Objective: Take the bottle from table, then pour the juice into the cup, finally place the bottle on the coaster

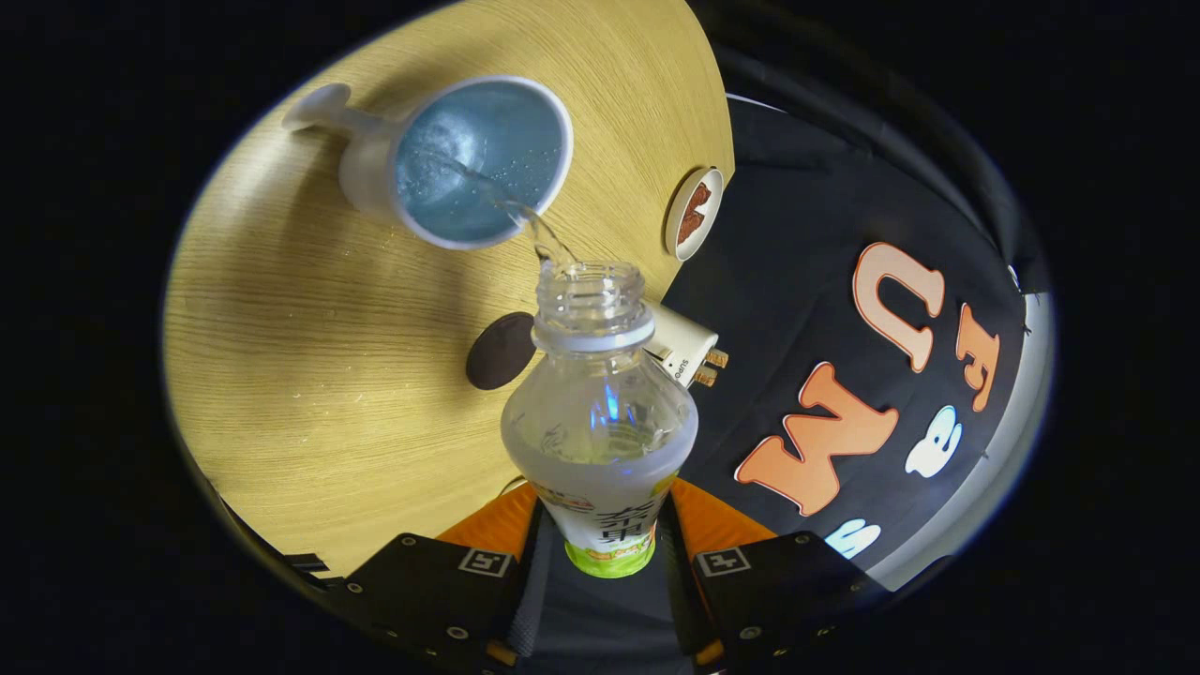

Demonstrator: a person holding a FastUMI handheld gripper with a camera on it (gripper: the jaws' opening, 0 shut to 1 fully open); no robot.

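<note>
Bottle (600,412) first: it is clear plastic, uncapped, with a labelled lower body, and it sits between the two fingers of the gripper (605,553), which are closed on its lower labelled part from either side. I judge it light now, since little liquid shows inside. The thin wall will likely give under a hard squeeze, and the smooth label may slip, so the low hold on the stiffer banded section looks the right one.

Going left to right across the wooden table (281,375): at about ten o'clock from the bottle's mouth stands the white cup (459,164), its handle pointing away toward nine o'clock, its bowl holding clear liquid. A thin stream (539,234) runs from the bottle's neck over the cup's near rim, so the pour is under way. Just left of the bottle's shoulder, at about nine o'clock, lies a dark round coaster (500,350), flat on the table. Behind the neck on the right, at about three o'clock, a small white boxy object (684,347) rests near the table's edge. Farther out, at about one o'clock, a white-rimmed round disc (695,213) sits at that edge.

The bottle's long axis runs straight ahead along the fingers, mouth leading, tipped toward the cup.
</note>
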